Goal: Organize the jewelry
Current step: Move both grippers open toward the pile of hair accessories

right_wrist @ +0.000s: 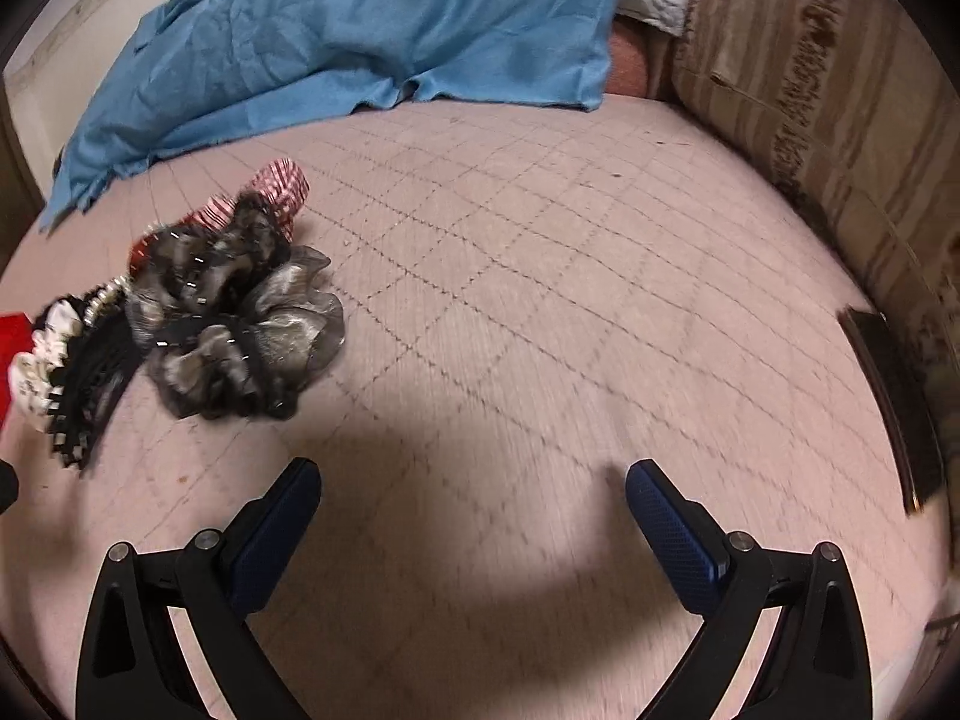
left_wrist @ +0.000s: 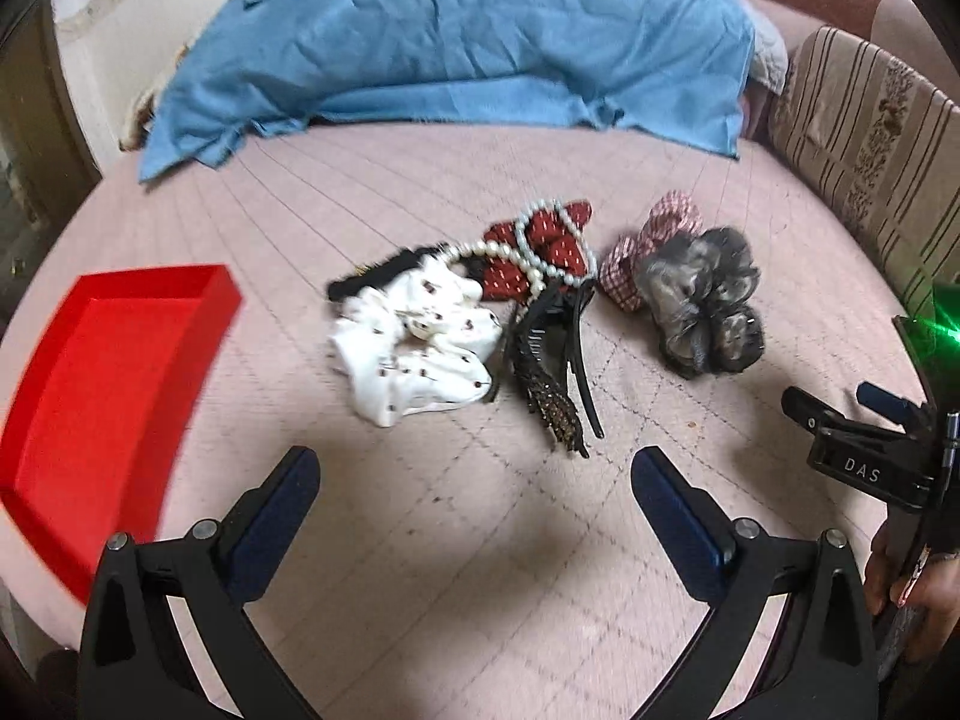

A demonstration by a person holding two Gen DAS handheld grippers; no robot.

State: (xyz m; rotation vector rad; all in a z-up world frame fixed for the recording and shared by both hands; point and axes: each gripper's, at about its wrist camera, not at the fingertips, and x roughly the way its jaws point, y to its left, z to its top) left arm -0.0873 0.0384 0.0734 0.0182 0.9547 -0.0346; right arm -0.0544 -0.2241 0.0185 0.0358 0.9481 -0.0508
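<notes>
On the pink quilted bed (left_wrist: 420,192), both the left gripper (left_wrist: 474,480) and right gripper (right_wrist: 474,492) hovered wide open, empty, near piled scrunchies (left_wrist: 414,348) beside a red tray (left_wrist: 114,372)

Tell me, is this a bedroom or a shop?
Most likely a bedroom or living room at home, not a shop. The hair things lie on a pink quilted bedspread, a rumpled blue cloth is heaped at the back, and a striped cushion runs along the side.

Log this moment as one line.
left tool open, empty | right tool open, empty | accessories pile on bed | red tray empty
</notes>
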